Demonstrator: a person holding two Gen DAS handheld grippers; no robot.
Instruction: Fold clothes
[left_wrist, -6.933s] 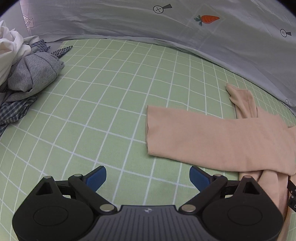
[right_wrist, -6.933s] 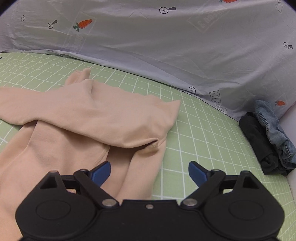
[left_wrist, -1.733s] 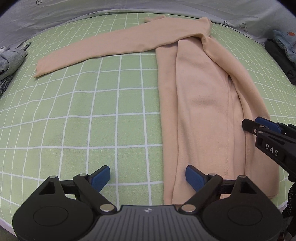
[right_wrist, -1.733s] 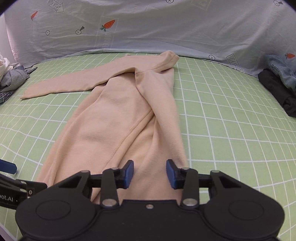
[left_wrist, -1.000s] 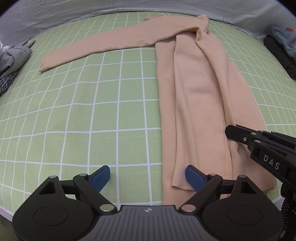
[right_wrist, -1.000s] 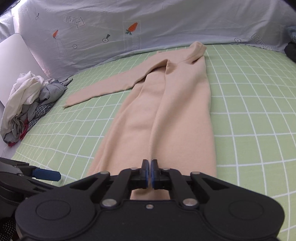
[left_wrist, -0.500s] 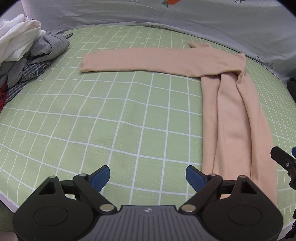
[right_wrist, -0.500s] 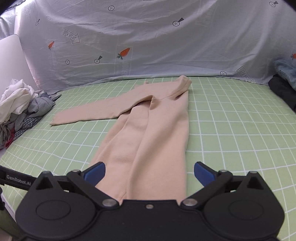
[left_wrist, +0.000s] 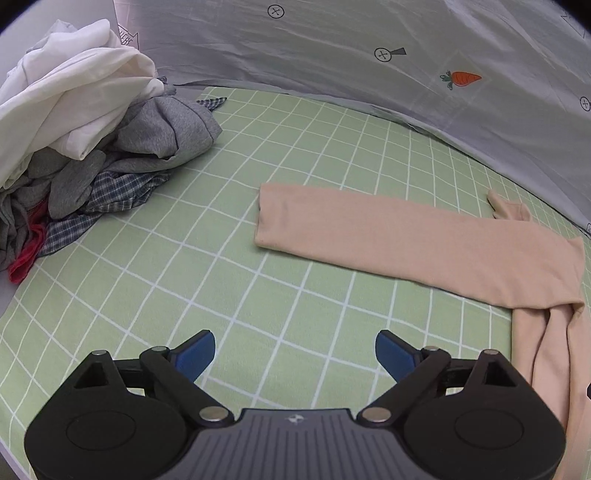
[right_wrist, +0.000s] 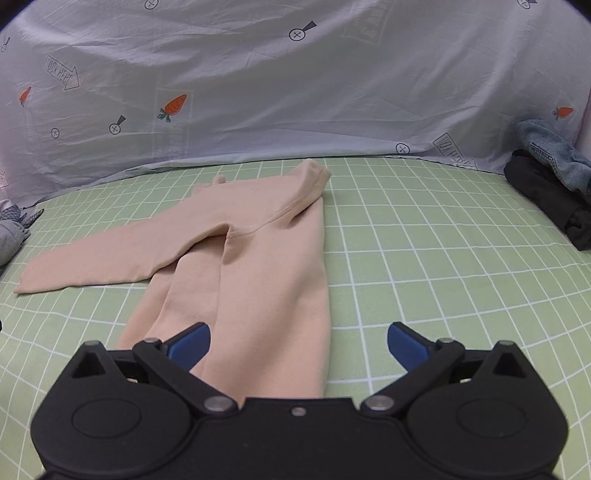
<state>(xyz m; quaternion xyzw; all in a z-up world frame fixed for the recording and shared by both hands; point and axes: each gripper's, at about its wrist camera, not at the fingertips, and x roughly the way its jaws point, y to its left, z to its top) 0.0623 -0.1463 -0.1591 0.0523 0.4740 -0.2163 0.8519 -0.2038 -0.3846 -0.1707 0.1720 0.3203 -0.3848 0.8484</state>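
A peach long-sleeved garment (right_wrist: 258, 273) lies flat on the green checked sheet (right_wrist: 424, 266), its body folded into a narrow lengthwise strip. One sleeve (left_wrist: 388, 236) stretches out to the left, cuff end toward the clothes pile. My left gripper (left_wrist: 295, 354) hovers open over bare sheet, short of that sleeve, nothing between its blue pads. My right gripper (right_wrist: 297, 345) is open above the lower part of the folded body, holding nothing.
A heap of unfolded clothes (left_wrist: 81, 147), white, grey and plaid, sits at the left. Folded dark and denim items (right_wrist: 550, 192) are stacked at the far right. A grey printed cloth (right_wrist: 295, 81) hangs behind the sheet. The sheet's near edge drops off at lower left.
The right gripper, shut on the garment's hem a second ago, has let go and opened. The left gripper has swung left, now facing the outstretched sleeve and the clothes pile.
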